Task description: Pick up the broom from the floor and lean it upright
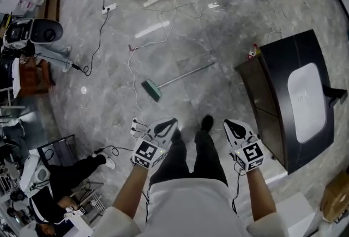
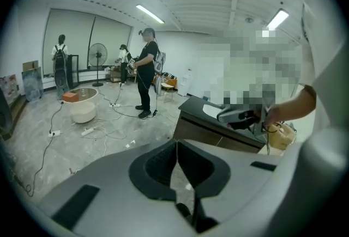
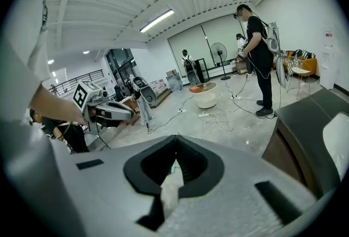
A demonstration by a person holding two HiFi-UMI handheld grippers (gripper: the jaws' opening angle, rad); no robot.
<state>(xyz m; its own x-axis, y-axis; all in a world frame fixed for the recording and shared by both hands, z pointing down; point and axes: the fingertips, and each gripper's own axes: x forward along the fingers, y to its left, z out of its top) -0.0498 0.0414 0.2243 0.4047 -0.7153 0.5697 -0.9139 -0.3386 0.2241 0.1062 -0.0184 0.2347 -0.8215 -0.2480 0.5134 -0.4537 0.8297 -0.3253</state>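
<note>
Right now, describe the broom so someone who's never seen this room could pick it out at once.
Start at the dark cabinet on the head view's right. On the grey floor to its left lies the broom, flat, ahead of the person's shoes. Unlike the trailing cables nearby, it is a straight pale pole ending in a green head.

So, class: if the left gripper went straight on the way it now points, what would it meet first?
Probably the floor just short of the broom, or the broom's handle itself; the left gripper tilts forward and down, but depth is unclear from above.
</note>
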